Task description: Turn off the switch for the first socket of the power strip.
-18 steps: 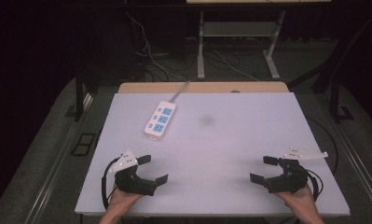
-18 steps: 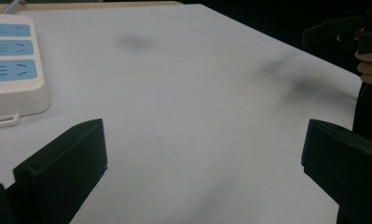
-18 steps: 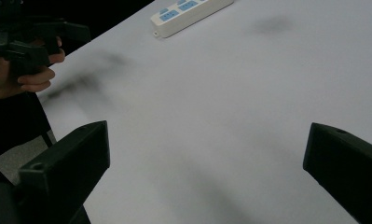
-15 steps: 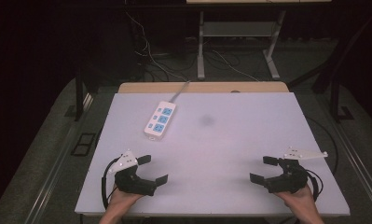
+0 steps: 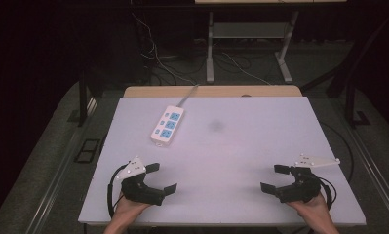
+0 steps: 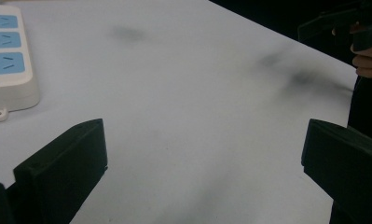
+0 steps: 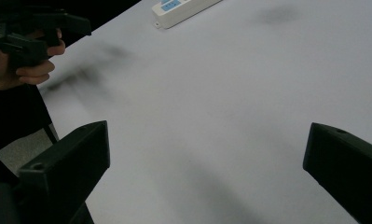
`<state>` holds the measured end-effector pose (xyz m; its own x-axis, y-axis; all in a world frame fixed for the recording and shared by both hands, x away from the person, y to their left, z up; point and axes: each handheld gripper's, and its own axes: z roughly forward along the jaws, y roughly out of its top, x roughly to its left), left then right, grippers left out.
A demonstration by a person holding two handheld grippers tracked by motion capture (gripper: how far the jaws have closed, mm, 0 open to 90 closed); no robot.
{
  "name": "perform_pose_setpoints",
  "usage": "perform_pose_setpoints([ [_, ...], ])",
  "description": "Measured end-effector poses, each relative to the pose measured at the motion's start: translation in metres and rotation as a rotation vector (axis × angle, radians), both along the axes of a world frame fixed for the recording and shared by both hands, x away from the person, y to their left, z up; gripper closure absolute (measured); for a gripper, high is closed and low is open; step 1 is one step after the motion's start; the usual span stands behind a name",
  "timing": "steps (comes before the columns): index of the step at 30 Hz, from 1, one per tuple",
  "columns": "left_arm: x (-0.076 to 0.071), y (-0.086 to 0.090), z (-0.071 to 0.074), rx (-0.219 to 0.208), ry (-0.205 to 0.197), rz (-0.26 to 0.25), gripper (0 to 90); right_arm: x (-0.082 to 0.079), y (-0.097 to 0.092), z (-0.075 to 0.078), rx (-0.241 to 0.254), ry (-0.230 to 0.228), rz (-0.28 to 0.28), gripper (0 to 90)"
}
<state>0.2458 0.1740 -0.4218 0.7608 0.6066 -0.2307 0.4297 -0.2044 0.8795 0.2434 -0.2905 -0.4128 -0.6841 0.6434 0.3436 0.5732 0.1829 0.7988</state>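
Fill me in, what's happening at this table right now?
A person holds a hand-held gripper in each hand at the near edge of a white table. The left hand-held gripper and the right hand-held gripper both have jaws open with nothing between them. A white power strip with blue sockets lies untouched toward the far left, nearer the left one.

high: above, fwd-down, far | gripper views: low, close, facing inward | shared: power strip [image 5: 168,124], table [image 5: 260,146]

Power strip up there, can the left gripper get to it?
Probably yes. The left gripper has its jaws open and empty, and only bare table lies between it and the power strip. Nothing stands in the way.
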Motion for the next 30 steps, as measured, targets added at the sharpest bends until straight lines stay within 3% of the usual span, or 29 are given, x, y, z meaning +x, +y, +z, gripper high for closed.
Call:
perform_pose_setpoints([
  [19, 0.005, -0.003, 0.011, 0.01, 0.034, -0.04, 0.0, 0.0, 0.001, -0.001, -0.017, 0.003, 0.002, 0.3],
  [30, 0.01, -0.005, 0.016, 0.04, 0.052, -0.063, 0.0, 0.001, 0.0, -0.001, -0.021, 0.004, 0.005, 0.3],
])
